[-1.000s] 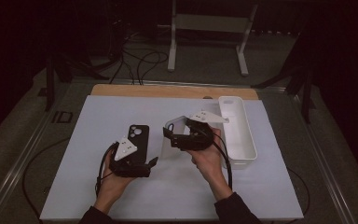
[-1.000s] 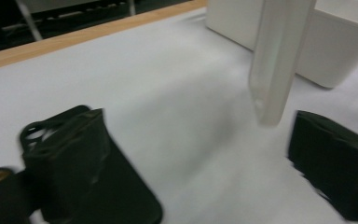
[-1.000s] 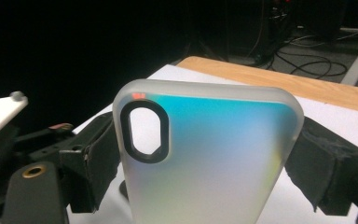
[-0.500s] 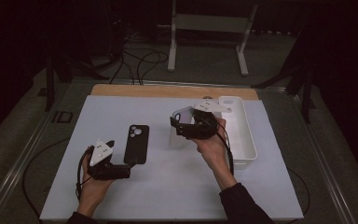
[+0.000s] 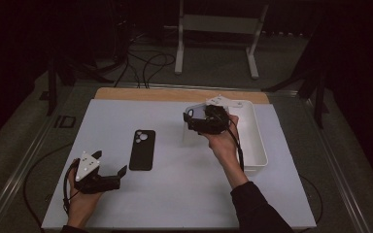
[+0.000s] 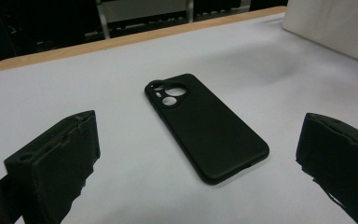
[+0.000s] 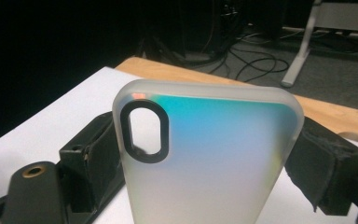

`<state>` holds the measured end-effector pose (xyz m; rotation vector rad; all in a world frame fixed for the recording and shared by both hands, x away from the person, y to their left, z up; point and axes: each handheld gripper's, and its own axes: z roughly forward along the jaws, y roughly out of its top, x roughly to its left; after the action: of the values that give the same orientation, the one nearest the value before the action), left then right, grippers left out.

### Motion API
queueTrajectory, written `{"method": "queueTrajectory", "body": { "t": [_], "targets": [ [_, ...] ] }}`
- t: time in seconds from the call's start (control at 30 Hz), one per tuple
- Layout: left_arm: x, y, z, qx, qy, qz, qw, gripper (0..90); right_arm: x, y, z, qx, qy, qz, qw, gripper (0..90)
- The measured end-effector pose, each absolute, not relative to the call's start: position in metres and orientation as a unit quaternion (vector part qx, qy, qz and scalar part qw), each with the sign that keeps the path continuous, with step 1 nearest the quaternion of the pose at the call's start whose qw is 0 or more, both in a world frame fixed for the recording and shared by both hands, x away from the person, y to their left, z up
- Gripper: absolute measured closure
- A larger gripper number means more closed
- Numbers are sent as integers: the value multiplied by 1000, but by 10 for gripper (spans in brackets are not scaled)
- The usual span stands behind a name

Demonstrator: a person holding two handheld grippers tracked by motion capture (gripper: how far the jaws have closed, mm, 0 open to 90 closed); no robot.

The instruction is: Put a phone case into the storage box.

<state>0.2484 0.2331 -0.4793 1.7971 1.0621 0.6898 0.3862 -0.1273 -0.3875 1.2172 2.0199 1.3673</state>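
A white sheet [image 5: 175,208] covers the table, and a strip of bare wood [image 5: 141,93] shows along its far edge. A white bin [image 5: 257,145] stands on the sheet's right side, running from the far edge toward the near one, and a small dark square [image 5: 64,121] lies just off the sheet's left edge beside a metal rail [image 5: 24,165]. On the dim floor beyond the table, a pale stand [image 5: 218,22] rests on two legs with black cables [image 5: 145,63] looped to its left.
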Motion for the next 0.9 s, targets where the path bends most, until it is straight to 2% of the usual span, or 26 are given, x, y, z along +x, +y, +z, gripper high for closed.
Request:
{"method": "queueTrajectory", "body": {
  "t": [0.9],
  "targets": [
    [245, 240, -487, 720, 430, 299, 455, 0, 434, -155, -373, 482, 704, 454, 256, 169]
  ]
}}
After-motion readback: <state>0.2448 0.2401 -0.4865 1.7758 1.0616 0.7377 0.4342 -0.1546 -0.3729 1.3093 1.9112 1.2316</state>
